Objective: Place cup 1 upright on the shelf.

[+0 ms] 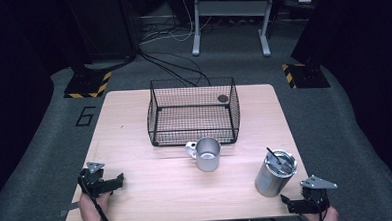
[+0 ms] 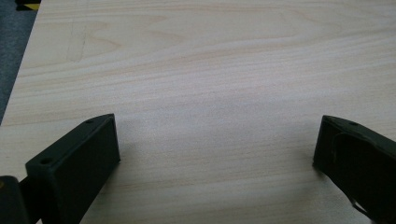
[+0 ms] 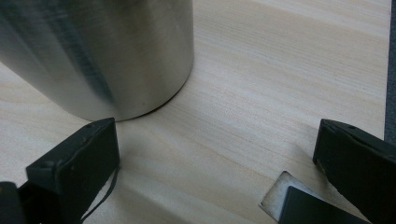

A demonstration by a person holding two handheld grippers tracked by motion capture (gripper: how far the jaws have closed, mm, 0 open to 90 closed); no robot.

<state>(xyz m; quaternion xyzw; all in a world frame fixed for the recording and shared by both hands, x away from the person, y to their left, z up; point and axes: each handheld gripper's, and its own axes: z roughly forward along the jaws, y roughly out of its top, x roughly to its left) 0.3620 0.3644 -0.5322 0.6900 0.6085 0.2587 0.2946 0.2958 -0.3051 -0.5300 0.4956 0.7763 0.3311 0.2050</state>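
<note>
A steel tumbler (image 1: pixel 275 173) with a clear lid and a dark straw stands upright near the table's front right. A steel mug (image 1: pixel 206 153) with a handle on its left stands just in front of a black wire basket (image 1: pixel 193 112). My left gripper (image 1: pixel 108 183) rests at the front left of the table, open, with bare wood between its jaws; its own view shows the same gap (image 2: pixel 217 140). My right gripper (image 1: pixel 298 202) sits at the front right corner, open, just right of the tumbler, whose base (image 3: pixel 100 51) is close ahead and to the left.
The wooden table (image 1: pixel 135 143) stands on grey carpet. A small dark round disc (image 1: pixel 223 98) lies in the basket's back right corner. Cables and a desk frame (image 1: pixel 230 19) are on the floor beyond. Hazard-striped stand bases (image 1: pixel 88 85) flank the far corners.
</note>
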